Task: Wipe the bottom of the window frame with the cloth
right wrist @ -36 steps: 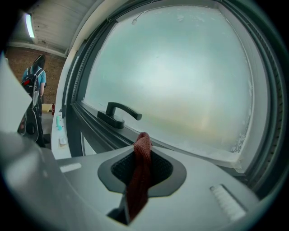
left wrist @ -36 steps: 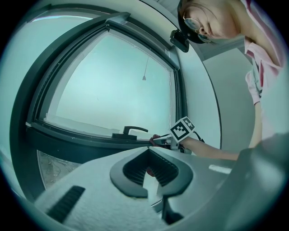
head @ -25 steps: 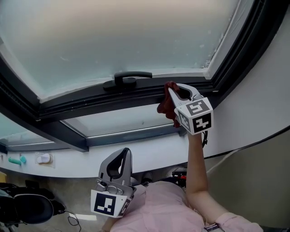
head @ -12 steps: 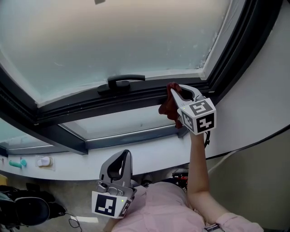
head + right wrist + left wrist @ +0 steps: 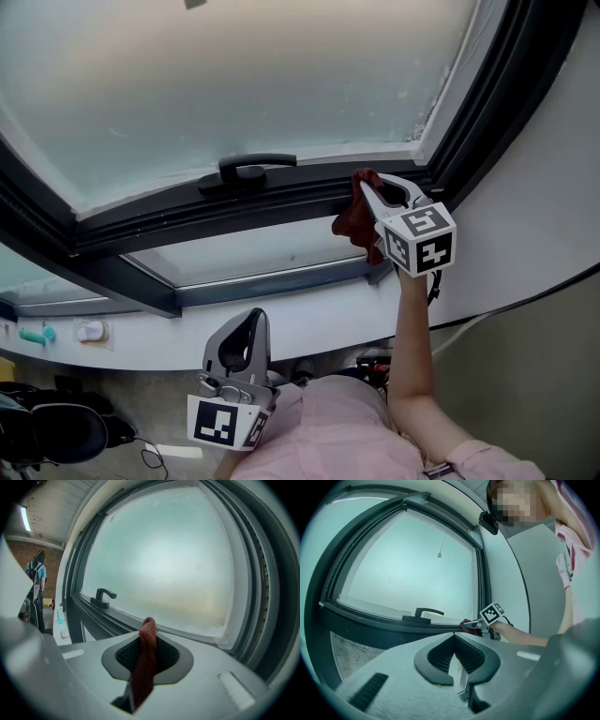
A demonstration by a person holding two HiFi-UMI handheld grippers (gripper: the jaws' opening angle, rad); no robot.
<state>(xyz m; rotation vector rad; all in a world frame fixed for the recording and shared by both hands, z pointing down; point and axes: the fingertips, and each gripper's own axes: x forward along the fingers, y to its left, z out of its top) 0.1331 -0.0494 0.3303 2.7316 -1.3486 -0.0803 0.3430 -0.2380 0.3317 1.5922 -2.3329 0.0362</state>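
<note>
My right gripper (image 5: 373, 194), its fingers clamped on the red cloth (image 5: 352, 216), has slid slightly rightward along the bottom of the window frame (image 5: 281, 201), cloth touching it. My left gripper (image 5: 249, 328) stays low, fingers together, empty.

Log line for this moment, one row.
right tool: shut on red cloth | cloth: at bottom window frame, right end | left tool: shut, empty, low
</note>
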